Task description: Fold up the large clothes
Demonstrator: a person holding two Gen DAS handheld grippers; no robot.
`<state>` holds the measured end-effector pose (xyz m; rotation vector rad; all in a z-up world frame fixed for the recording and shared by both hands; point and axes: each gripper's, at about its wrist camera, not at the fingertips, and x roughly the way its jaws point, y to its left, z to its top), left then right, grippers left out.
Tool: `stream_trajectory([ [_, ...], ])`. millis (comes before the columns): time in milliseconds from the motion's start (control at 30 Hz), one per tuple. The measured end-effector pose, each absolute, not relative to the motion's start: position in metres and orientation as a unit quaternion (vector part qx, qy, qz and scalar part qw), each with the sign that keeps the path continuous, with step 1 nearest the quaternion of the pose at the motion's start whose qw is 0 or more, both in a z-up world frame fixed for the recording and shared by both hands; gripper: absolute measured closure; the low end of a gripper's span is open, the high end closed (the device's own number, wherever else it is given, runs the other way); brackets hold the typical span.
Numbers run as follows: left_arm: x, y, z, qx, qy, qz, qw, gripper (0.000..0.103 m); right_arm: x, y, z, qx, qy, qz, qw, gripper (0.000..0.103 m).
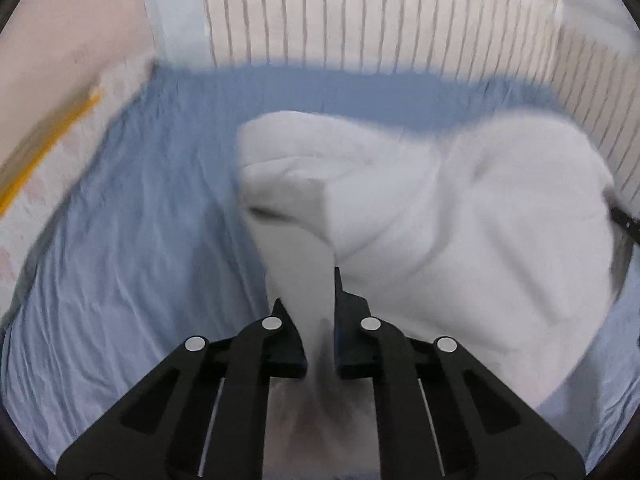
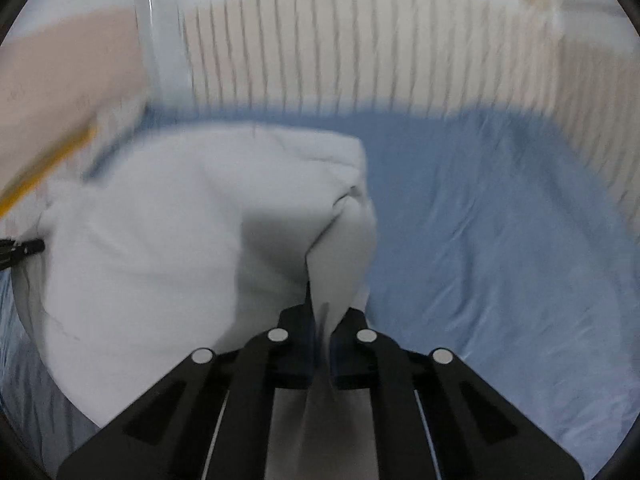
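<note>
1. A large white soft-cotton garment [image 1: 440, 208] hangs lifted over a bed covered in a wrinkled blue sheet [image 1: 120, 240], pinched at two points by black two-finger grippers.
2. The left gripper [image 1: 318, 312] is closed narrowly on a gathered strip of the cloth; the right gripper [image 2: 324, 320] likewise clamps a bunched corner of the white garment [image 2: 160, 240].
3. Done well, the step in hand, judged to be carrying an edge over into a fold, calls for both grippers to travel level and together, keeping the span between them taut so the cloth lands flat on the blue sheet [image 2: 500, 240].
4. The left wrist view alone shows the garment's left flank and open sheet beside it, with the tip of the other gripper at far right.
5. The right wrist view alone shows the free sheet to the right; both are motion-blurred, so the garment's type cannot be told.
6. A white slatted headboard [image 1: 360, 12] backs the bed.
</note>
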<state>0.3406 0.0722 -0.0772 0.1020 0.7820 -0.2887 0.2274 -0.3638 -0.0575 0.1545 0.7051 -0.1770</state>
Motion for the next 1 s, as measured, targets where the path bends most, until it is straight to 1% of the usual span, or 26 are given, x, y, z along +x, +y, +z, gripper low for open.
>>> stream_trajectory([
  [67,0.339,0.071,-0.06,0.054,0.353,-0.139,0.924,0.096,0.211,-0.352,-0.024,0.046,0.288,-0.112,0.95,0.098],
  [100,0.349,0.068,-0.06,0.068,0.348,-0.127,0.926,0.095,0.214,-0.349,-0.018,0.028,0.276,-0.131,0.952,0.098],
  [133,0.365,0.066,-0.069,0.074,0.36,-0.123,0.922,0.089,0.226,-0.351,-0.021,0.014,0.285,-0.147,0.947,0.097],
  [167,0.384,0.065,-0.083,0.068,0.387,-0.124,0.911,0.088,0.24,-0.357,-0.031,0.018,0.309,-0.151,0.939,0.097],
  [200,0.41,0.065,-0.11,0.053,0.432,-0.122,0.892,0.088,0.259,-0.368,-0.05,0.041,0.346,-0.149,0.925,0.096],
  [233,0.424,0.062,-0.133,0.056,0.466,-0.119,0.875,0.088,0.278,-0.378,-0.077,0.066,0.391,-0.143,0.907,0.096],
  [267,0.435,0.055,-0.164,0.081,0.502,-0.107,0.854,0.086,0.292,-0.381,-0.104,0.075,0.433,-0.138,0.888,0.096],
  [333,0.433,0.048,-0.187,0.118,0.507,-0.098,0.848,0.082,0.306,-0.379,-0.141,0.057,0.487,-0.132,0.862,0.094],
  [367,0.43,0.047,-0.188,0.124,0.503,-0.098,0.85,0.082,0.307,-0.375,-0.155,0.042,0.503,-0.129,0.854,0.093],
  [433,0.43,0.048,-0.182,0.123,0.502,-0.093,0.851,0.079,0.306,-0.372,-0.154,0.033,0.512,-0.13,0.848,0.09],
  [500,0.431,0.041,-0.171,0.126,0.502,-0.086,0.851,0.072,0.3,-0.377,-0.136,0.052,0.508,-0.131,0.85,0.078],
  [533,0.429,0.039,-0.165,0.128,0.499,-0.079,0.853,0.06,0.296,-0.381,-0.121,0.07,0.501,-0.133,0.852,0.073],
  [567,0.425,0.044,-0.154,0.127,0.49,-0.068,0.86,0.049,0.291,-0.385,-0.113,0.08,0.493,-0.132,0.856,0.058],
  [600,0.42,0.04,-0.143,0.124,0.482,-0.064,0.865,0.045,0.286,-0.386,-0.097,0.086,0.473,-0.128,0.867,0.046],
  [633,0.417,0.042,-0.134,0.117,0.476,-0.062,0.869,0.038,0.28,-0.386,-0.088,0.085,0.458,-0.127,0.876,0.042],
  [667,0.411,0.039,-0.129,0.11,0.473,-0.063,0.872,0.034,0.276,-0.383,-0.072,0.082,0.437,-0.128,0.887,0.038],
  [733,0.402,0.03,-0.122,0.096,0.47,-0.074,0.874,0.032,0.276,-0.378,-0.06,0.092,0.423,-0.123,0.893,0.038],
  [767,0.396,0.028,-0.121,0.096,0.473,-0.075,0.872,0.033,0.282,-0.376,-0.06,0.11,0.427,-0.113,0.891,0.038],
  [800,0.396,0.021,-0.126,0.1,0.482,-0.077,0.867,0.037,0.291,-0.376,-0.063,0.122,0.433,-0.106,0.887,0.038],
  [833,0.402,0.008,-0.133,0.106,0.494,-0.079,0.859,0.053,0.299,-0.371,-0.068,0.126,0.442,-0.105,0.882,0.039],
  [867,0.404,-0.001,-0.14,0.11,0.505,-0.08,0.853,0.075,0.314,-0.364,-0.079,0.118,0.461,-0.11,0.873,0.051],
  [900,0.411,-0.009,-0.15,0.111,0.525,-0.08,0.84,0.084,0.323,-0.362,-0.088,0.115,0.472,-0.111,0.867,0.08],
  [933,0.416,-0.013,-0.154,0.106,0.541,-0.079,0.831,0.092,0.336,-0.363,-0.102,0.123,0.495,-0.104,0.854,0.095],
  [967,0.423,-0.016,-0.163,0.102,0.555,-0.077,0.822,0.095,0.342,-0.364,-0.112,0.135,0.514,-0.095,0.842,0.099],
  [1000,0.433,-0.019,-0.172,0.098,0.573,-0.075,0.81,0.096,0.351,-0.365,-0.122,0.146,0.531,-0.086,0.83,0.099],
])
